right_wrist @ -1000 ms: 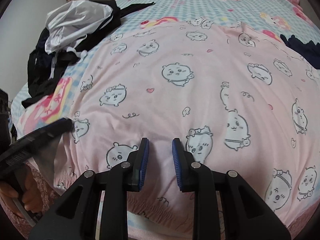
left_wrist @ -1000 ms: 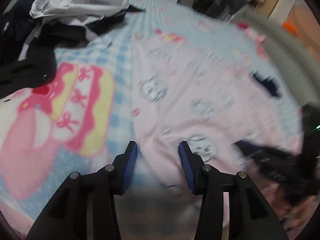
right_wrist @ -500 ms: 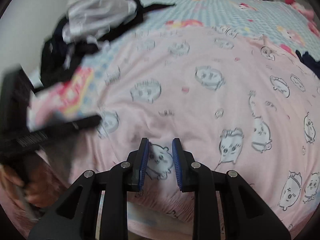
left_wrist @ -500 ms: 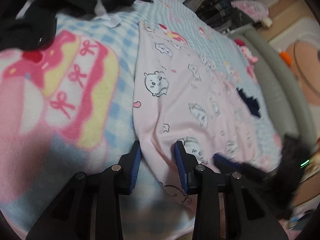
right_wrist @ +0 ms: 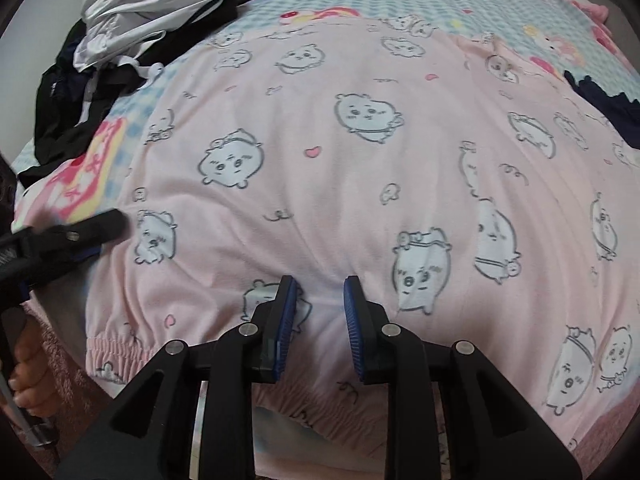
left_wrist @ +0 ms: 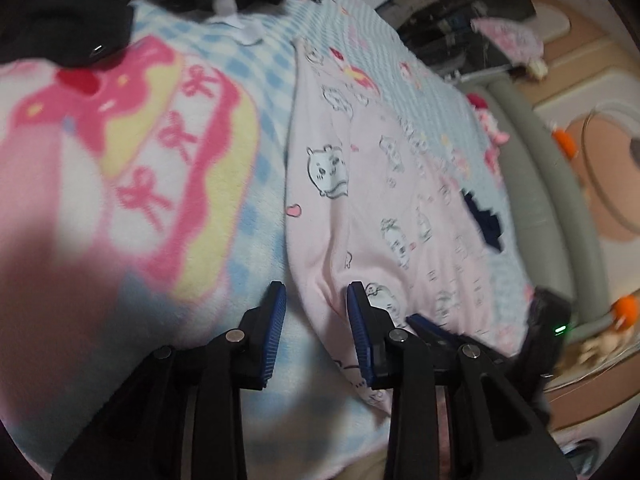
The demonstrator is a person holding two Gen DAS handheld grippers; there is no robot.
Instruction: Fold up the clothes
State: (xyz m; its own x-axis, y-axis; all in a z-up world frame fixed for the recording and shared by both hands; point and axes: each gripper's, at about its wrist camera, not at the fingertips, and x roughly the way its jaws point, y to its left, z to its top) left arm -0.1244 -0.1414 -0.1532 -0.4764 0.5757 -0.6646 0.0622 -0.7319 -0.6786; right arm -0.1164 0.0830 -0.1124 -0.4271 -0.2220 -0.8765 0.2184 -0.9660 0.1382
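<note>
The pink garment (right_wrist: 360,168) with little white animal faces lies spread out flat on the bed, and its stretchy gathered hem (right_wrist: 120,350) is at the near edge, close to me. My right gripper (right_wrist: 318,300) sits low at that hem with its blue pads apart; a bit of pink cloth bulges up between them, but they are not squeezing it. My left gripper (left_wrist: 316,304) is over at the garment's left edge. Its pads are wide apart too, one on the pink cloth side and one over the checkered blanket (left_wrist: 248,60), so it holds nothing.

Going outward, the garment covers a big part of the bed and I see no fold in it (only soft wrinkles near the hem). A pile of black and white clothes (right_wrist: 132,28) lies bunched up past the far left corner, and a small dark piece (right_wrist: 608,104) lies off to the right. So I think most of the folding is still left: this pink one is flat and ready, and the pile looks messy.
</note>
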